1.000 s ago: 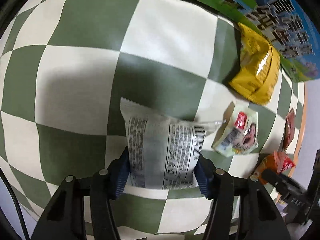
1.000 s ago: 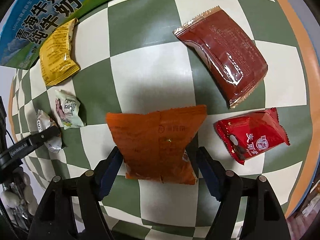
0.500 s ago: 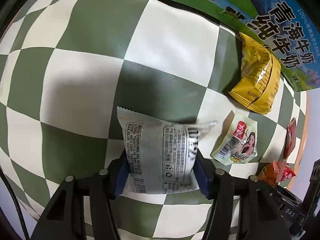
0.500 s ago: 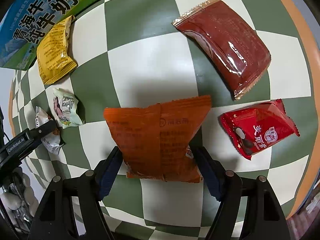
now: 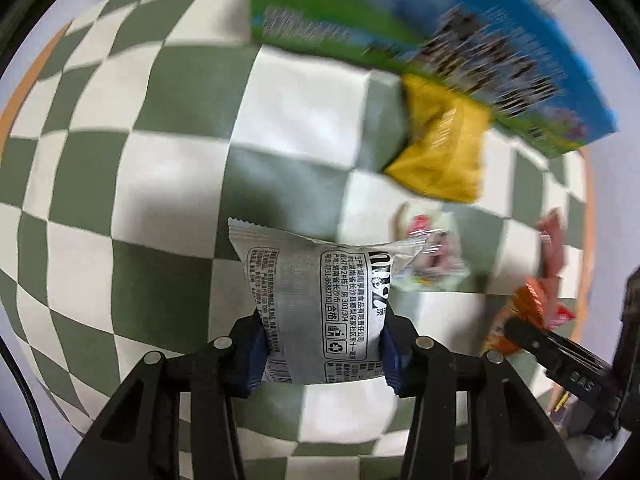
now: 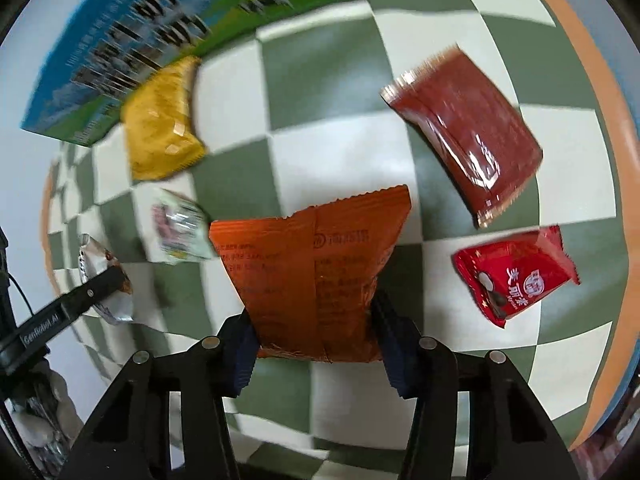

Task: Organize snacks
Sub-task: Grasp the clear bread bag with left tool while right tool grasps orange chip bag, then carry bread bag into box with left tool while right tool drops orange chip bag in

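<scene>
Checkered table [image 6: 328,80] now farther below, left jaws gripping white packet [image 5: 320,312], right jaws gripping orange packet [image 6: 312,280], both lifted

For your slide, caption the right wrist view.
Right gripper holds an orange snack packet above the checkered tablecloth.

Each fisheye camera sits just behind its own tongs, looking forward along the fingers and down at the checkered tablecloth [image 5: 168,184] from close above. Both views share the yellow packet [image 5: 444,152] [image 6: 162,120] and milk carton [image 5: 472,32] [image 6: 132,52] lying beyond the tongs.
</scene>
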A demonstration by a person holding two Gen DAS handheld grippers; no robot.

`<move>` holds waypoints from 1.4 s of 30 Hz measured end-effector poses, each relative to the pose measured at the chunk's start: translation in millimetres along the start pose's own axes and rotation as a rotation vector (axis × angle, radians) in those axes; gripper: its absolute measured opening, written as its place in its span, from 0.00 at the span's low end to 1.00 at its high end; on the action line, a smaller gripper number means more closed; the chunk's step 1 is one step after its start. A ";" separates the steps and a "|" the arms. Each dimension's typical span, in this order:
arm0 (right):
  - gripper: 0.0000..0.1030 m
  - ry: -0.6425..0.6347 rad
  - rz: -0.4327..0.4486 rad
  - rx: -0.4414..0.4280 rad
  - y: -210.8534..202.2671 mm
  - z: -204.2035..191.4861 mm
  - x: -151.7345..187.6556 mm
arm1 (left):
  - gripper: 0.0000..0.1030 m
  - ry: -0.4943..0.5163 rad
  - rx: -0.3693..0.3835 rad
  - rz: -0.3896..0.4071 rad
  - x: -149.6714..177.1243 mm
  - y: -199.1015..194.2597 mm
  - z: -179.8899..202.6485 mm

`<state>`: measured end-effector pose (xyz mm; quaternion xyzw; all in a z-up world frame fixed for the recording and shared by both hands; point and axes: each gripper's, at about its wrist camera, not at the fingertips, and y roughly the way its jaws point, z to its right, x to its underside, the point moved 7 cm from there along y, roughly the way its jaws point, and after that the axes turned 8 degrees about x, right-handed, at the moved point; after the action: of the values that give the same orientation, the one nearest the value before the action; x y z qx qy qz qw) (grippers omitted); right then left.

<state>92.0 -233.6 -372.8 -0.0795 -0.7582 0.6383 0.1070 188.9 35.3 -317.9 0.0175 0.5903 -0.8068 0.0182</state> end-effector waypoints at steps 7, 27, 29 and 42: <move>0.53 -0.034 0.143 -0.174 -104.6 -35.6 -44.3 | 0.42 0.078 0.138 0.122 -40.2 -87.4 57.6; 0.53 -0.106 0.170 -0.045 -117.7 -81.2 -240.0 | 0.42 0.122 0.010 0.012 -242.9 -50.2 56.5; 0.53 -0.112 0.142 -0.025 -102.8 -81.0 -242.2 | 0.42 0.107 0.010 -0.016 -243.6 -34.9 50.7; 0.53 -0.150 0.037 0.091 -36.7 -86.2 -253.0 | 0.42 0.071 -0.046 -0.124 -237.5 22.4 25.4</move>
<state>359.3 -223.0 -338.1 -0.0408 -0.7328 0.6780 0.0416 427.0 6.4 -319.7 0.0089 0.6089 -0.7914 -0.0522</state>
